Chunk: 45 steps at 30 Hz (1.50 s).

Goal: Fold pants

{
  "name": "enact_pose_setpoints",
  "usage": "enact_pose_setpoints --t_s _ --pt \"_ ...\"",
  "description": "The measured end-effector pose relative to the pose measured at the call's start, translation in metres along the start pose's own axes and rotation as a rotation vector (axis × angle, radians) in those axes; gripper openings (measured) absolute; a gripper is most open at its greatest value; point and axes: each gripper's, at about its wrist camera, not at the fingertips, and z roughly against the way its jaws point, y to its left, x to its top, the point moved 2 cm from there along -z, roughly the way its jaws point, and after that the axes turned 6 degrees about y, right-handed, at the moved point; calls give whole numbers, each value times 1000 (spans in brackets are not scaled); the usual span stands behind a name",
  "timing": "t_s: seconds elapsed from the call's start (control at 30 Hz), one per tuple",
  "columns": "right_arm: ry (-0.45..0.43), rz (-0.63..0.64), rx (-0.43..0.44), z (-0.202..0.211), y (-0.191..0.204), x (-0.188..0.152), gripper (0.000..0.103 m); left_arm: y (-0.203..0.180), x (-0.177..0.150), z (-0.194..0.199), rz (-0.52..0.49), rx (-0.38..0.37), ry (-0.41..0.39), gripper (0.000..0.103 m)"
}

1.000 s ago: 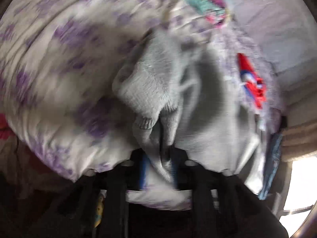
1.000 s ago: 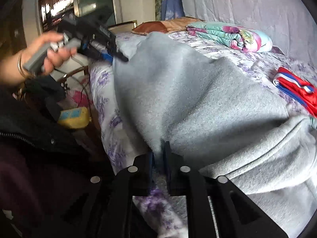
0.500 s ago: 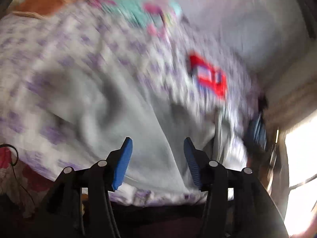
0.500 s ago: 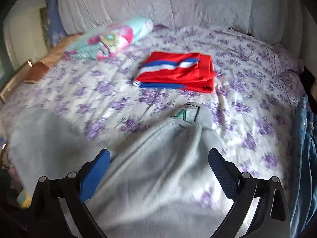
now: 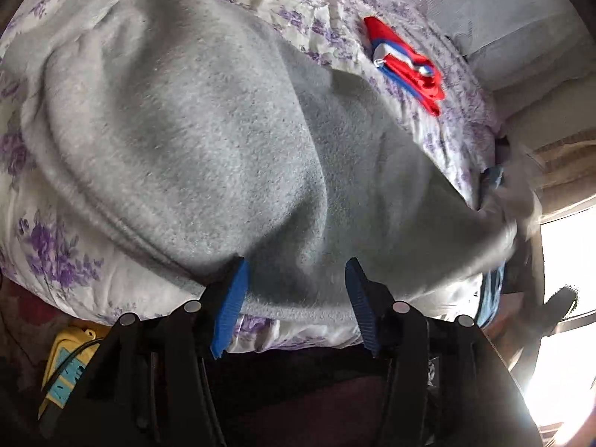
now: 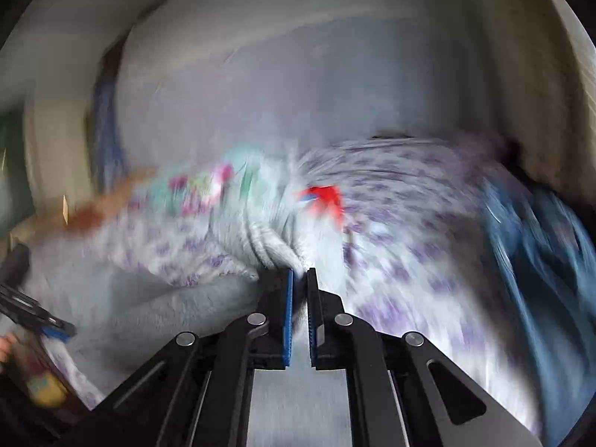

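Note:
The grey fleece pants (image 5: 208, 141) lie spread over the flowered bed (image 5: 56, 253), reaching its near edge. My left gripper (image 5: 294, 279) is open, its blue pads on either side of the pants' near edge, holding nothing. My right gripper (image 6: 300, 279) is shut on a bunched end of the grey pants (image 6: 268, 246), which stretch away to the left in that blurred view. In the left wrist view that end (image 5: 499, 238) is lifted at the right edge of the bed.
A folded red, white and blue garment (image 5: 406, 63) lies further back on the bed. A blue cloth (image 6: 536, 260) hangs at the bed's right side. A yellow object (image 5: 67, 365) sits on the floor at lower left. A patterned pillow (image 6: 193, 186) lies at the back.
My right gripper has gone from wide open above the pants to shut on one end of them. My left gripper stays open and has come down to the pants' near edge.

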Motion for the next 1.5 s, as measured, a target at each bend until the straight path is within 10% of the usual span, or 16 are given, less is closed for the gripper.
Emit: enact_pose_setpoints --t_s 0.2,0.27,0.33,0.37,0.57,0.6,0.63,0.87,1.07,1.13,1.27,1.5 --pt "185 -384 22 -17 -57 -98 8 -7 0 -7 0 3 -7 57" --pt "125 -323 -33 4 -53 -85 29 -16 2 -13 -14 19 -15 61" --pt "69 -311 -72 22 -56 -73 88 -18 -1 -12 -23 19 -22 62" --pt "66 -331 -62 23 -63 -67 89 -18 0 -12 -25 18 -25 63" --pt "188 -557 129 -7 -114 -60 81 -18 -3 -12 -49 21 -44 63" --pt "185 -576 152 -7 -121 -57 62 -19 -4 -11 -58 24 -48 63" --pt "192 -592 196 -13 -124 -58 14 -19 -5 -11 -61 25 -50 63" --pt "152 -443 161 8 -100 -54 15 -20 -15 1 -118 -2 -75 63" --pt "321 -460 80 -6 -118 -69 34 -1 -18 -24 -106 42 -9 60" --pt "255 -389 -50 21 -113 -52 58 7 -19 -26 -75 79 17 60" --pt "30 -168 -202 74 -75 -1 62 -4 -25 -5 -91 20 -8 61" --pt "245 -1 357 -37 40 69 66 -98 -32 18 -426 89 -223 79"
